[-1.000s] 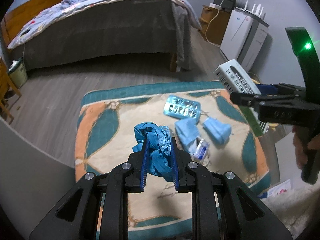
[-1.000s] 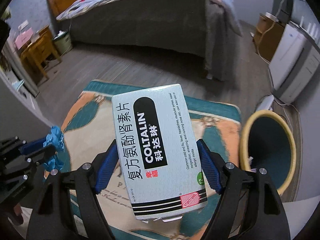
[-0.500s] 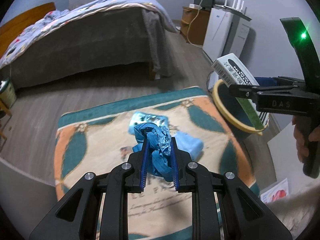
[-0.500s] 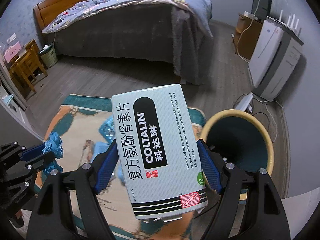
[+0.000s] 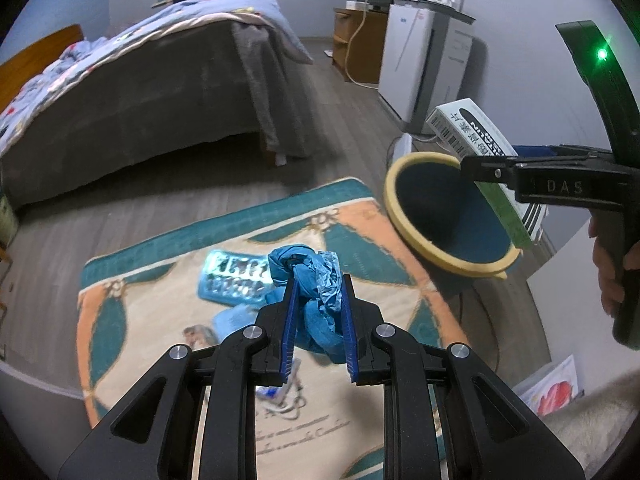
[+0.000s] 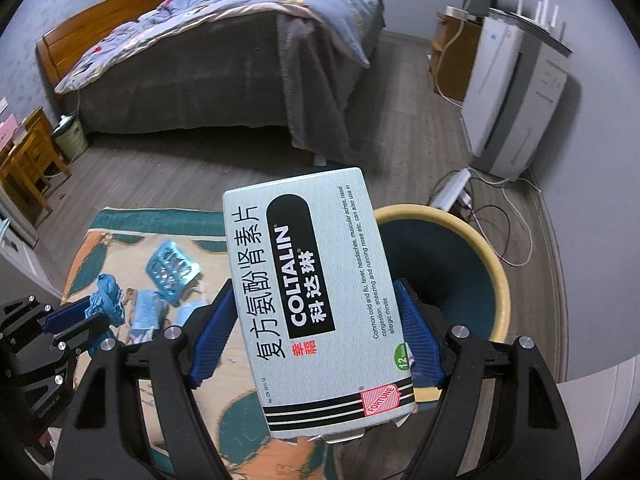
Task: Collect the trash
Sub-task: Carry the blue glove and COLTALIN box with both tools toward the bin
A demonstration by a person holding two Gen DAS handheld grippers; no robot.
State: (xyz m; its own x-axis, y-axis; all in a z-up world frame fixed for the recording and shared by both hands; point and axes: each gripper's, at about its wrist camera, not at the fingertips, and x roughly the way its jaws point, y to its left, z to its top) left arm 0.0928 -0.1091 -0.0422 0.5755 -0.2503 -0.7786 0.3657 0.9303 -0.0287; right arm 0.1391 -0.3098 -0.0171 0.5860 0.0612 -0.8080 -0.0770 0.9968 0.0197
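Observation:
My left gripper [image 5: 318, 292] is shut on a crumpled blue glove [image 5: 310, 276] and holds it above the rug [image 5: 360, 220]. It also shows in the right wrist view [image 6: 76, 316] with the glove [image 6: 106, 296]. My right gripper [image 6: 316, 300] is shut on a white Coltalin medicine box [image 6: 316, 296], held at the near rim of the yellow-rimmed bin [image 6: 476, 240]. In the left wrist view the box [image 5: 476, 136] hangs over the bin [image 5: 440, 216]. A blister pack [image 6: 172, 270] and blue masks [image 6: 144, 314] lie on the rug.
A bed [image 6: 208, 80] stands behind the rug. A white appliance [image 6: 516, 96] and cables [image 6: 492, 216] are by the right wall beyond the bin. A wooden table [image 6: 28, 160] stands at the far left.
Both grippers have swung right, toward the bin, still holding their items. The bin has come further into both views and the box now hangs over its near edge.

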